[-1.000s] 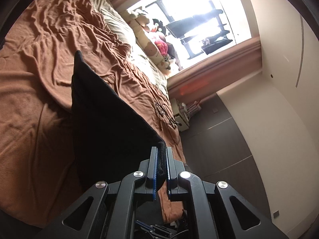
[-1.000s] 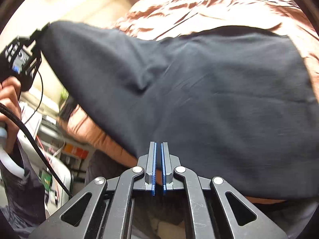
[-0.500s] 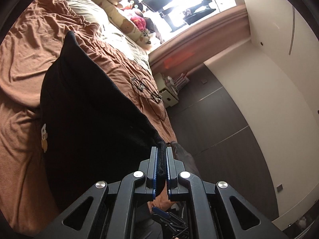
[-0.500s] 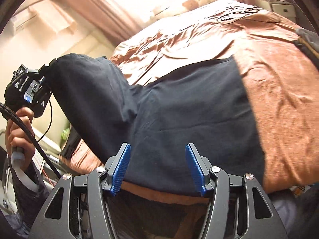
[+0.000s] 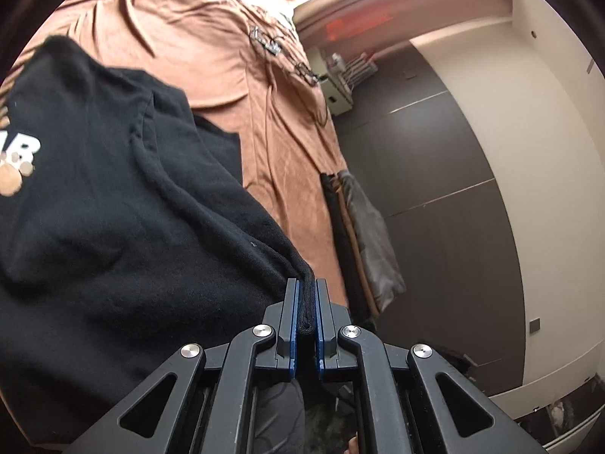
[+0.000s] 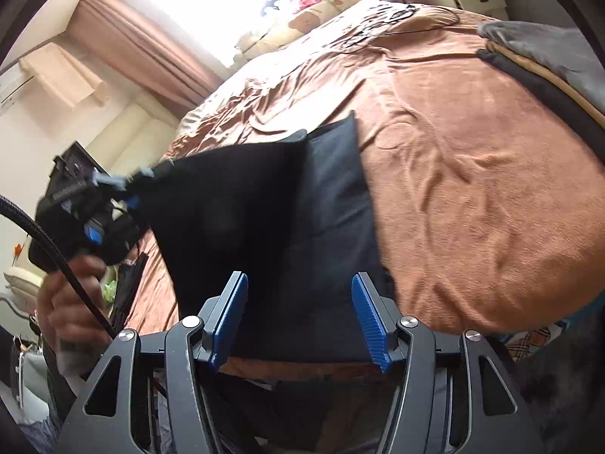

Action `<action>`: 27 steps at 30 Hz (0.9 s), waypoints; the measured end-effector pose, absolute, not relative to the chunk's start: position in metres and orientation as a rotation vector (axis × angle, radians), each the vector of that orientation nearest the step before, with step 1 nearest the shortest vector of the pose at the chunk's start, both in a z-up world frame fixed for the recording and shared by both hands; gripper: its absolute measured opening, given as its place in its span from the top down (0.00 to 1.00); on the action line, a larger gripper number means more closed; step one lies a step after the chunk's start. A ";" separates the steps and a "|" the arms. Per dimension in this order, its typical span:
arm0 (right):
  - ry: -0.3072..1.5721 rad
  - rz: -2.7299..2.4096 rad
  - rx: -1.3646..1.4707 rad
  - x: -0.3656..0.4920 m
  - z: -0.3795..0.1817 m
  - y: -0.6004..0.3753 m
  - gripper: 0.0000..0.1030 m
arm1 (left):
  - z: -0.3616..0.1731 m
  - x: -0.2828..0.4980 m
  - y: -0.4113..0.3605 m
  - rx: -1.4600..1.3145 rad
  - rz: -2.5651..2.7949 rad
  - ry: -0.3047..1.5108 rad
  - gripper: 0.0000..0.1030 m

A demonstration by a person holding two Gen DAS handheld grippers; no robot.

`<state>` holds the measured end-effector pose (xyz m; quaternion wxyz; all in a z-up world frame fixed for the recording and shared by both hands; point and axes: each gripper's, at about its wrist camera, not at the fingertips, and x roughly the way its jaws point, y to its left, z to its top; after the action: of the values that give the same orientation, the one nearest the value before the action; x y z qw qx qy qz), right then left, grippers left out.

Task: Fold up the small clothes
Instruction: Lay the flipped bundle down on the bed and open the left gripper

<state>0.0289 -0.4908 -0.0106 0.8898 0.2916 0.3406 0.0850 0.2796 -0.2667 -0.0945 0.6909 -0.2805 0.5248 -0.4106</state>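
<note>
Black knit cotton top (image 5: pixel 124 204) with a tan-and-white chest print lay half on the rumpled brown fleece bedspread (image 6: pixel 472 196), half lifted off it. Left gripper (image 5: pixel 307 304) was clamped tight on a bunched, doubled-up edge of the fabric between its blue pads. Right gripper (image 6: pixel 300 316) stood about half open, holding nothing; its ribbed blue pads (image 6: pixel 368 317) hung over the near hem, not touching.

Risks, as I judged them:
- only one corner pinned, so the free side could sag and the fold land skewed
- thick rolled wad in the left jaws could slip under tension
- soft, limp knit on a wrinkled, grippy fleece could drag and crease instead of sliding flat
- folded-over layer near the far edge already looked uneven, the lower layer sticking out beside it
</note>
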 end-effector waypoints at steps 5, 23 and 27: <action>0.713 0.154 0.630 0.023 -0.014 -0.505 0.46 | -0.114 0.267 -0.280 -0.596 -0.918 1.219 0.93; 0.736 0.111 0.691 0.007 -0.028 -0.527 0.46 | -0.163 0.224 -0.329 -0.480 -0.959 1.351 0.94; 0.739 0.108 0.699 0.006 -0.028 -0.528 0.46 | -0.170 0.220 -0.335 -0.467 -0.956 1.371 0.94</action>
<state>0.0057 -0.5275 -0.0277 0.8721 0.3342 0.3537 0.0516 0.2201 -0.3348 -0.1703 0.6467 -0.2053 0.6027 -0.4201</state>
